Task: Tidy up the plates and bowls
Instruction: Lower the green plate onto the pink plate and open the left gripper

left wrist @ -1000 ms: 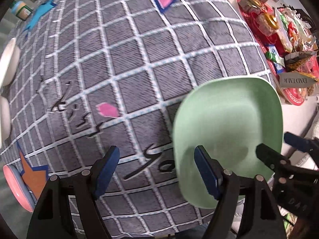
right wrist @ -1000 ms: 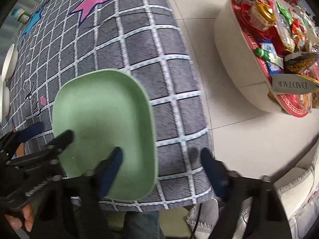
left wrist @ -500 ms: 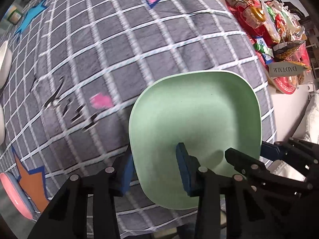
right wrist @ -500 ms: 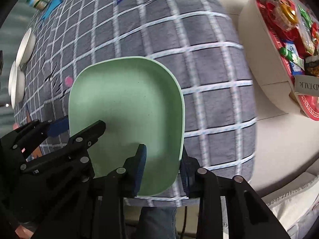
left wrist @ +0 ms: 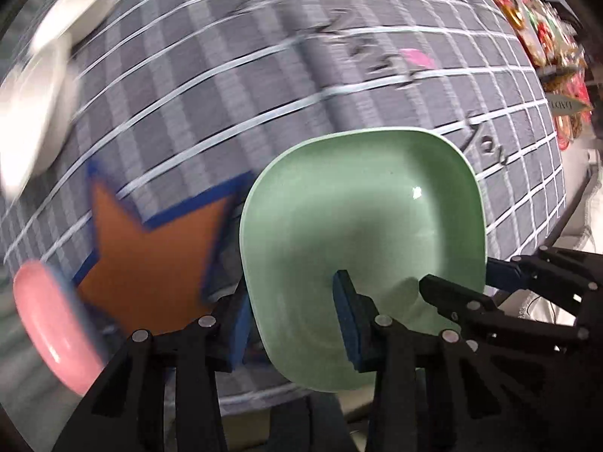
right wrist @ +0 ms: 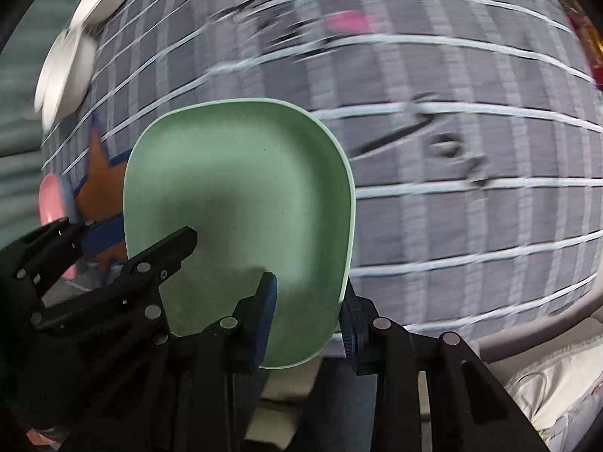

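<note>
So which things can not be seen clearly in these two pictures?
- White dishes, left wrist view: motion blur, so their number and kind are unclear.
- Pink dish: blurred, cut by the lens edge.
- Green plate near rim, right wrist view: hidden behind both hand-held grippers.
- Snack tray: too small.

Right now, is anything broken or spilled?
No. The green plate looks whole and empty, held at its near edge by both tongs, left and right. The rest is too blurred to judge.

Green plate [left wrist: 361, 203]; pink plate [left wrist: 49, 324]; grey white-grid cloth [left wrist: 226, 86]
</note>
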Motion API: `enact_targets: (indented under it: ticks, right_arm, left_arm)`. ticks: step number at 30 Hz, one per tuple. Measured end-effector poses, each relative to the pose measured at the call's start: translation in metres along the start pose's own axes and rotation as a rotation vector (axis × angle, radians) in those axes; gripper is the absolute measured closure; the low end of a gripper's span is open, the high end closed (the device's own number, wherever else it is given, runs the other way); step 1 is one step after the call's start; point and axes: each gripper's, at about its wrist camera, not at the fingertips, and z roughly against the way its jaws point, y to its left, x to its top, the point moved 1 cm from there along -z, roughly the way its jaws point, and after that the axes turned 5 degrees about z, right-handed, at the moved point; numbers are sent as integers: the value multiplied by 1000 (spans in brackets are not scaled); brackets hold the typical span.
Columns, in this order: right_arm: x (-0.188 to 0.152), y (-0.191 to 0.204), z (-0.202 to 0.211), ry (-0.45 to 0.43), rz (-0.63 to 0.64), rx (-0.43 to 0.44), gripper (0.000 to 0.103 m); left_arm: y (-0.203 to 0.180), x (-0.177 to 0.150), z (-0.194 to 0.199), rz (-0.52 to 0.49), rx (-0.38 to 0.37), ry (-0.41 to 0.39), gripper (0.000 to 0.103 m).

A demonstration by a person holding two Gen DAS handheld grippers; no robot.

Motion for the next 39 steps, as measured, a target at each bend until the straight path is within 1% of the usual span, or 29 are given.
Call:
enact_targets:
  ticks: [1, 3, 5, 6, 9, 11, 12, 16, 17, 18, 19, 20, 21, 22, 23, 24, 25, 27, 29, 32, 33, 36, 37, 38, 39]
  right_arm:
    - [-2, 21, -1, 10, 18, 3, 68]
    - [-4, 62, 1, 22, 69, 2, 68]
    - [-6, 96, 3, 32, 113, 3, 68]
    - [-8, 121, 6, 38, 144, 4, 68]
    - [-11, 175, 12, 43, 211, 9, 68]
    - [-16, 222, 16, 41, 270, 10, 68]
    - [-16, 235, 15, 40, 287, 10, 68]
    - [-26, 314, 9, 38, 357, 30, 67]
    - [-28, 324, 7, 37, 363, 35, 67]
    - [-30, 342, 4, 30, 373, 39, 67]
    - [-31, 356, 0, 30, 378, 46, 66]
    - [-30, 364, -4, 37, 377, 45, 55]
    - [-31, 370, -8, 46, 372, 22, 29]
    - [-31, 372, -9, 45, 364, -19, 16]
    - [-33, 370, -7, 36, 357, -36, 8]
    - [-31, 360, -2, 29, 350, -33, 8]
    - [-34, 352, 2, 32, 332, -30, 8]
    - [-37, 323, 9, 44, 282, -42, 8]
    - [-47, 296, 11, 64, 199, -77, 8]
    - [-66, 258, 18, 82, 64, -97, 8]
    - [-75, 248, 23, 80, 18, -107, 8]
    - [-85, 228, 33, 79, -46, -117, 8]
    - [-92, 224, 38, 75, -59, -118, 8]
    - [-97, 219, 44, 69, -61, -119, 8]
    - [-99, 217, 50, 61, -58, -120, 8]
  left_arm:
    - [8, -1, 0, 14, 0, 0, 59]
    - [19, -10, 13, 45, 4, -10, 58]
    - [30, -21, 27, 79, 9, -26, 58]
    - [36, -26, 36, 102, 10, -37, 58]
    - [57, -40, 55, 171, 14, -51, 57]
    - [71, -47, 65, 219, 22, -59, 57]
    - [77, -51, 71, 243, 26, -65, 57]
    - [96, -59, 88, 306, 58, -90, 57]
    - [98, -60, 91, 319, 67, -94, 57]
    - [106, -62, 97, 334, 76, -100, 56]
    - [107, -67, 101, 354, 95, -103, 47]
    - [111, -59, 96, 375, 129, -99, 32]
    - [116, -63, 96, 394, 178, -89, 25]
    - [126, -68, 99, 408, 201, -79, 22]
    - [125, -72, 98, 421, 189, -76, 22]
    - [123, -76, 101, 434, 158, -72, 22]
    - [128, -79, 106, 438, 138, -71, 22]
    - [112, -81, 108, 421, 124, -76, 22]
    - [93, -81, 112, 394, 110, -77, 22]
    - [79, -76, 120, 357, 60, -90, 22]
    - [62, -71, 126, 335, 47, -100, 22]
    - [18, -29, 155, 286, 51, -142, 21]
    - [6, -9, 164, 267, 57, -159, 21]
    - [-4, 2, 169, 249, 63, -176, 22]
    - [-14, 20, 175, 234, 65, -191, 22]
